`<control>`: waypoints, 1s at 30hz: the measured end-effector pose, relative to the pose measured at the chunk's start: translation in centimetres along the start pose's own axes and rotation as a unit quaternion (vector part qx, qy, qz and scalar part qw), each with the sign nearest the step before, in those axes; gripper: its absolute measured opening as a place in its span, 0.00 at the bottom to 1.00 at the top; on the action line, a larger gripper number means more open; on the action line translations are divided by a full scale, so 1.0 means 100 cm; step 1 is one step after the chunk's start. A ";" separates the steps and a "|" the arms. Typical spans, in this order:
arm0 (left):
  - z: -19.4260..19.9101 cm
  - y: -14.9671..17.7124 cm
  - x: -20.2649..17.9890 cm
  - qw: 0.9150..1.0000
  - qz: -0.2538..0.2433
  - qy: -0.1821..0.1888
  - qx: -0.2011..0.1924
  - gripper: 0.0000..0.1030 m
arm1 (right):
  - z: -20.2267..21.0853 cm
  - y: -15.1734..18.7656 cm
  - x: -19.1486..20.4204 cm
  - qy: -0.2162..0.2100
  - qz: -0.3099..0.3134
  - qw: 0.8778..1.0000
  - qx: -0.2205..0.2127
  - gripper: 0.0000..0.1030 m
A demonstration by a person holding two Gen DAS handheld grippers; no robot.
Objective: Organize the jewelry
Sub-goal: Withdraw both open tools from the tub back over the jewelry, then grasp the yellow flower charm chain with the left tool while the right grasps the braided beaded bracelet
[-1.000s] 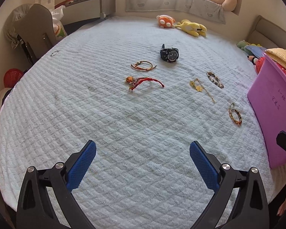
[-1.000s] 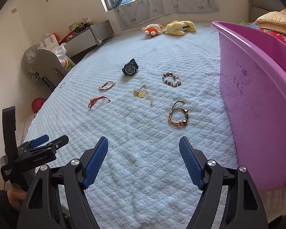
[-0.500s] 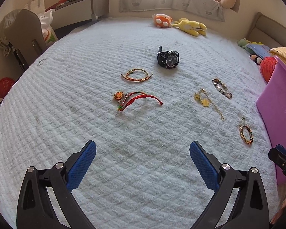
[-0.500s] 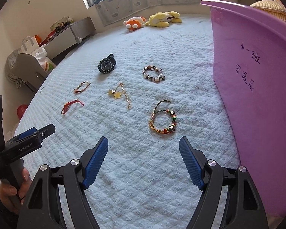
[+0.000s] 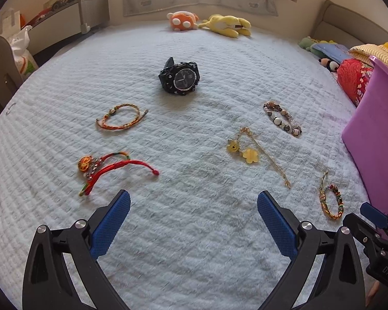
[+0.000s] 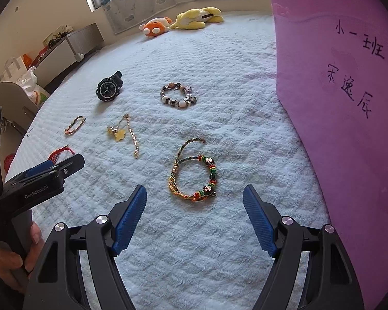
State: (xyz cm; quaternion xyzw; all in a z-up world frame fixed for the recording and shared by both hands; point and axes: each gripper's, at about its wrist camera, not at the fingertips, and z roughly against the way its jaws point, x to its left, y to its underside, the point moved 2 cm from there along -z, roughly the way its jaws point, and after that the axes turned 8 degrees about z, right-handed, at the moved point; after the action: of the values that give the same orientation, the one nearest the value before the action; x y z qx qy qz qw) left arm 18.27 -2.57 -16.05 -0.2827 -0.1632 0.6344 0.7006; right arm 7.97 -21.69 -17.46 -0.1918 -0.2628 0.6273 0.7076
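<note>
Several pieces of jewelry lie spread on a white quilted bed (image 5: 194, 245). A black watch (image 5: 179, 77) sits farthest back. An orange braided bracelet (image 5: 120, 120) and a red cord bracelet (image 5: 103, 171) lie on the left. A gold chain with yellow charms (image 5: 248, 152) and a beaded bracelet (image 5: 282, 118) lie to the right. My left gripper (image 5: 194, 209) hangs open over bare quilt, just right of the red cord. My right gripper (image 6: 195, 206) stands open right behind a multicoloured braided bead bracelet (image 6: 194, 173). Nothing is between either pair of fingers.
A purple bin (image 6: 349, 103) with handwriting stands close on the right of the bracelets. Plush toys (image 5: 209, 24) lie at the far edge of the bed. A chair (image 6: 15, 103) and a shelf stand beyond the left edge. A hand (image 6: 15, 253) grips the left tool's handle.
Both grippers have come down and forward toward the jewelry, which now looks larger. The braided bead bracelet now lies just ahead of the right fingertips. Both stayed open.
</note>
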 end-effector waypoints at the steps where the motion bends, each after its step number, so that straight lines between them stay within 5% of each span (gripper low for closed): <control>1: -0.004 -0.003 -0.003 1.000 -0.005 0.003 0.000 0.94 | -0.002 0.001 0.000 0.003 -0.003 1.000 0.001 0.71; 10: -0.035 -0.020 -0.026 0.998 -0.058 0.020 0.000 0.94 | -0.017 0.004 -0.001 0.030 -0.017 0.999 -0.001 0.71; 30: -0.073 -0.027 -0.052 0.994 -0.091 0.053 0.038 0.94 | -0.034 0.006 0.001 0.064 0.003 0.998 0.004 0.71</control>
State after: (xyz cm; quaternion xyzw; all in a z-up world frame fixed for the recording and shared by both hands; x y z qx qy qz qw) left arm 23.99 -9.16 -19.48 -0.2727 -0.1267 0.5582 0.7733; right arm 9.60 -21.28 -20.50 -0.2293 -0.2139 0.6172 0.7217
